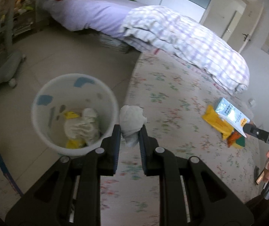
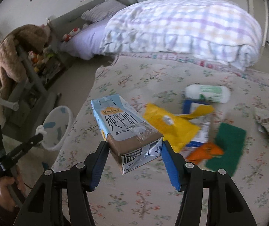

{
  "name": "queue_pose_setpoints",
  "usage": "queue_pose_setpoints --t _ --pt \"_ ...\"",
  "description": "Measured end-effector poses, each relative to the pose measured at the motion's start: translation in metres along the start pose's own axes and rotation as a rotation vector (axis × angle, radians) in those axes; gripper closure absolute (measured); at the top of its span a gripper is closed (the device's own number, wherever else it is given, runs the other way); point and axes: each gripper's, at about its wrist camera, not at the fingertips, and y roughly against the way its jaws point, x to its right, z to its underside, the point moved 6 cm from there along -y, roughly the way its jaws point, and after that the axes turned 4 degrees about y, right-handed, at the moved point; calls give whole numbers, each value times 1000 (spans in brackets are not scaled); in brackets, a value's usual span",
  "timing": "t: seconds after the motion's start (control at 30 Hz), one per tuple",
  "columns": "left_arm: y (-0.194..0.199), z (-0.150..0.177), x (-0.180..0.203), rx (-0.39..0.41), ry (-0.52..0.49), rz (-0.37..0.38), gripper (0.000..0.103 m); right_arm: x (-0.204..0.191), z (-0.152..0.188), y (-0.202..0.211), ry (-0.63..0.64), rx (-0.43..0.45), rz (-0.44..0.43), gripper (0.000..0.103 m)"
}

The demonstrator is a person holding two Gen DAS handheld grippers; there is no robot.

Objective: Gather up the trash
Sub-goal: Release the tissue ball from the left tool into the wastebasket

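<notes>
both hands loaded over the bed edge

through my left wrist camera, the left gripper (image 1: 129,131) is pinched tight on a crumpled white tissue wad (image 1: 132,119), which sticks up past the fingertips. it hangs over the edge of the flowered bedspread (image 1: 172,101), just beside the white bin (image 1: 74,113) standing on the tiled floor. only this view lets me look down into the bin: more crumpled white paper and yellow scraps lie at the bottom, and blue shapes mark the inner wall.

my right wrist camera shows what the left cannot: the right gripper (image 2: 134,146) is clamped across a milk carton (image 2: 126,130), its blue pads pressing the two sides near the folded bottom end. the carton is pale blue on top with black chinese lettering and a brown band lower down, tilted, its top pointing away from me. behind it the rest of the litter is spread on the bedspread: a yellow wrapper (image 2: 168,124), a white bottle with a green label (image 2: 208,93) lying on its side, a green pad (image 2: 226,146), an orange scrap (image 2: 204,153), and a torn printed packet (image 2: 266,126) off to the right. the bin appears here too, small and low on the left, beside the bed.

each view catches the other gripper at its margin with a hand on the handle. a checked duvet (image 2: 191,26) is heaped further up the bed.
</notes>
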Motion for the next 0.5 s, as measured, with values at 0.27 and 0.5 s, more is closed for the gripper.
queue_pose_setpoints --t 0.27,0.5 --pt "2 -12 -49 12 73 -112 30 -43 2 -28 31 -28 -50 44" --pt "15 -4 -86 -33 214 -257 3 -71 10 -47 71 -48 -53 44"
